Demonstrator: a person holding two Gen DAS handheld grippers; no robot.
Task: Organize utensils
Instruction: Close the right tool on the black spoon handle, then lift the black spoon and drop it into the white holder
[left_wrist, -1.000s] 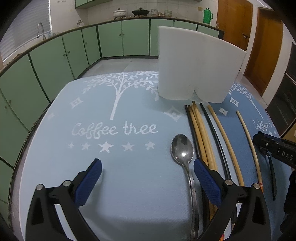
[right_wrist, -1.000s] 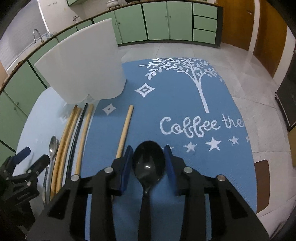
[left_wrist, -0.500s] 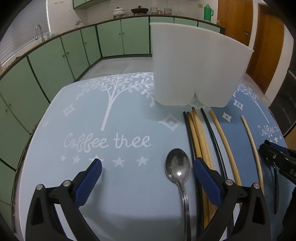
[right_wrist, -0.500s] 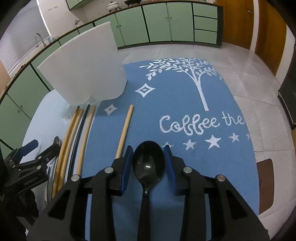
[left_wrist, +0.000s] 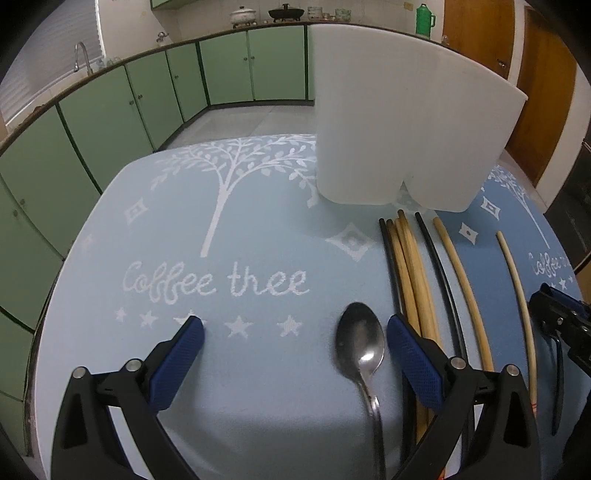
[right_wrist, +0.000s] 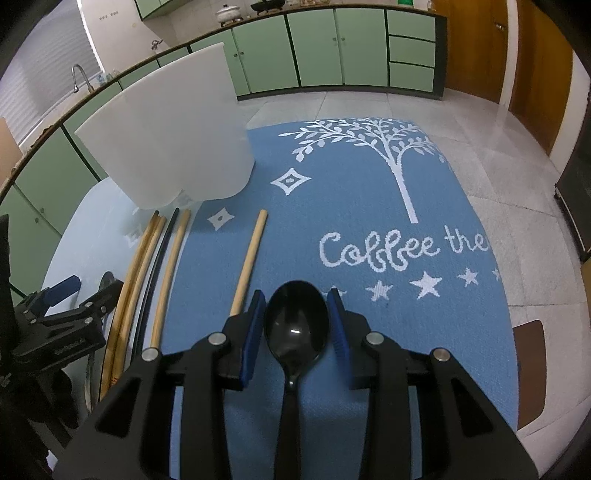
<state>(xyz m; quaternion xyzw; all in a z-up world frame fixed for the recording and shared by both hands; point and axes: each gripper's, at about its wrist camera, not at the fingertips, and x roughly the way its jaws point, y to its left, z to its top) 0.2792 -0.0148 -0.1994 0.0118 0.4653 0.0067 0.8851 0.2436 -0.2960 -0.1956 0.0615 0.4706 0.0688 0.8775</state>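
My left gripper (left_wrist: 295, 339) is open and low over the light blue mat. A steel spoon (left_wrist: 364, 354) lies between its fingers, close to the right pad. Wooden and black chopsticks (left_wrist: 410, 266) lie side by side just right of it. My right gripper (right_wrist: 295, 321) has its pads on either side of a black spoon (right_wrist: 295, 325), whose bowl fills the gap; the spoon lies on the darker blue mat. A white two-part utensil holder (left_wrist: 406, 129) stands upright behind the chopsticks; it also shows in the right wrist view (right_wrist: 173, 136).
A lone wooden chopstick (right_wrist: 249, 258) lies left of the right gripper. The left gripper (right_wrist: 62, 306) shows at the left of the right wrist view. The table edge (right_wrist: 509, 295) drops to a tiled floor. Green cabinets ring the room.
The left gripper has drawn back and shifted right, so the steel spoon now sits between its fingers near the right pad. The right gripper stays on the black spoon.
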